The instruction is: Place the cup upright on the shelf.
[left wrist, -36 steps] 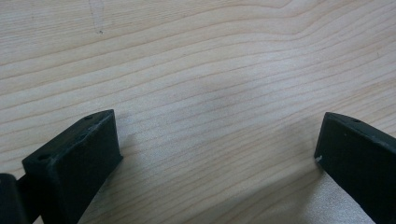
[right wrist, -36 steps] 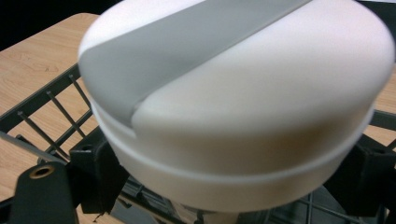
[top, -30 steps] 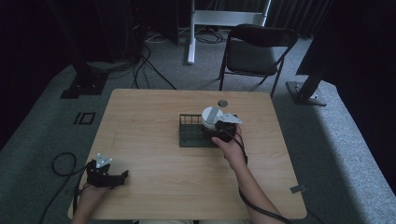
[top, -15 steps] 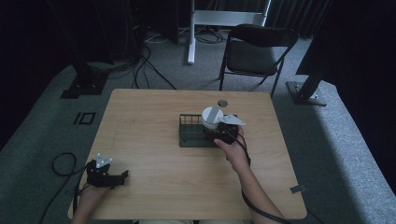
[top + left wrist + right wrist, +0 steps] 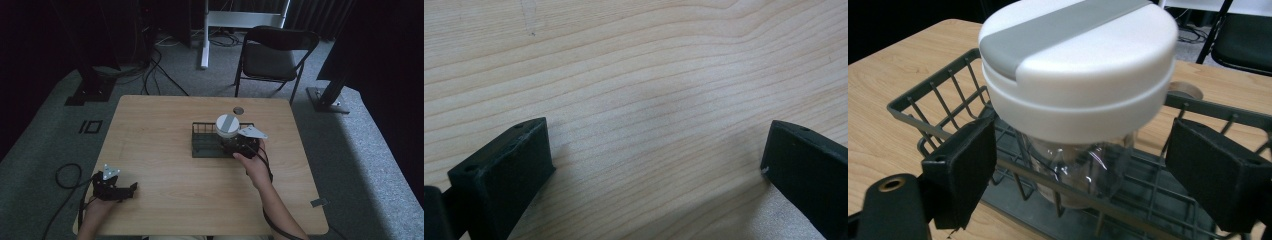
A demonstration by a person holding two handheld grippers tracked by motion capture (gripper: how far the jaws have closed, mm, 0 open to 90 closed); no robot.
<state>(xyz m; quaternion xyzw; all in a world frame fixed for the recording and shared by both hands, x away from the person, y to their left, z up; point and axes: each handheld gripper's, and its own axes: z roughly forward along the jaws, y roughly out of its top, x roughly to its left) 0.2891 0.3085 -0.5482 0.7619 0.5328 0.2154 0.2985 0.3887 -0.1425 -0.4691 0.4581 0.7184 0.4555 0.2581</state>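
Note:
A clear jar (image 5: 227, 125) with a white lid crossed by a grey stripe stands upright in a dark wire basket (image 5: 202, 146) at the table's middle right. In the right gripper view the jar (image 5: 1078, 70) sits between the black jaws, which stand wide apart on either side of it without touching; the basket's rim (image 5: 928, 95) runs in front. My right gripper (image 5: 234, 142) is open at the basket's near right corner. My left gripper (image 5: 130, 189) rests near the front left edge, open over bare wood (image 5: 656, 150) with nothing between its jaws.
A small round disc (image 5: 238, 110) lies on the wooden table (image 5: 160, 130) just behind the basket, also visible in the right gripper view (image 5: 1185, 90). A folding chair (image 5: 275, 55) stands beyond the far edge. Cables lie on the floor at the left.
The right gripper has eased slightly back toward the person while the jar stays in the basket. The left gripper has not moved.

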